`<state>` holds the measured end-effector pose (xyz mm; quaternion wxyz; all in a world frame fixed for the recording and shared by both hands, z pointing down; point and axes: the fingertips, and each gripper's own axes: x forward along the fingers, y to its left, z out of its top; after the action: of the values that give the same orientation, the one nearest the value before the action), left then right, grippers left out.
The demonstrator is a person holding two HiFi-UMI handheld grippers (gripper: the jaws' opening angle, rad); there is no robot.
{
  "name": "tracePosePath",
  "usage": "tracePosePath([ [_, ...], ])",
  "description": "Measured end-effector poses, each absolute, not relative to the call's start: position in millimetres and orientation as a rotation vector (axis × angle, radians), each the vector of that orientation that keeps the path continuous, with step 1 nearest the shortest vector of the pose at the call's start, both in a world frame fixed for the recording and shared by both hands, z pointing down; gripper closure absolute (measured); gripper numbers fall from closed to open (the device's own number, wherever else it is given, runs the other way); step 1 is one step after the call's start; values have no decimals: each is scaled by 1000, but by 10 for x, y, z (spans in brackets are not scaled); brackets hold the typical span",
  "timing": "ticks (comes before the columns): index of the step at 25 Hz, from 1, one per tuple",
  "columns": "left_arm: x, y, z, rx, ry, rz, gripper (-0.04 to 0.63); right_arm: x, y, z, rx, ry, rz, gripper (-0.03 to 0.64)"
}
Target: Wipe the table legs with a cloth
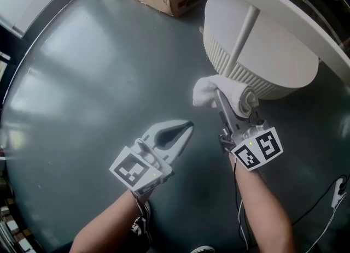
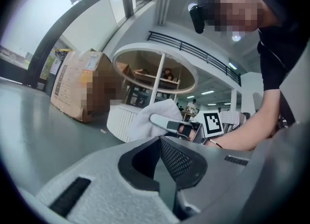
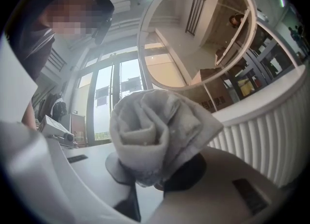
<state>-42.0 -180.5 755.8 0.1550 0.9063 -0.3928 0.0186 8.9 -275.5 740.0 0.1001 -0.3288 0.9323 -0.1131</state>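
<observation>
Grey floor [image 1: 98, 71], ribbed base [image 1: 262, 60] under the table leg [image 1: 243, 33]: right gripper [image 1: 223, 100] fingers clamp the rolled cloth [image 1: 206, 90] just beside the base, left gripper [image 1: 186, 129] fingers closed and empty; the cloth looks soft and light, best held mid-roll.
</observation>
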Motion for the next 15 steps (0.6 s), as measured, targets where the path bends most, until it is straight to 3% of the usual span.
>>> tracePosePath([
  [5, -344, -1791, 7616, 2602, -1096, 63, 591, 120, -2770, 8057, -981, 2808, -493, 538],
  [10, -396, -1782, 7641, 2593, -1109, 58, 591, 115, -2784, 8127, -955, 2755, -536, 537],
  [15, -316, -1708, 7578, 2603, -1080, 76, 591, 159, -2722, 8580, -1057, 2751, -801, 537],
])
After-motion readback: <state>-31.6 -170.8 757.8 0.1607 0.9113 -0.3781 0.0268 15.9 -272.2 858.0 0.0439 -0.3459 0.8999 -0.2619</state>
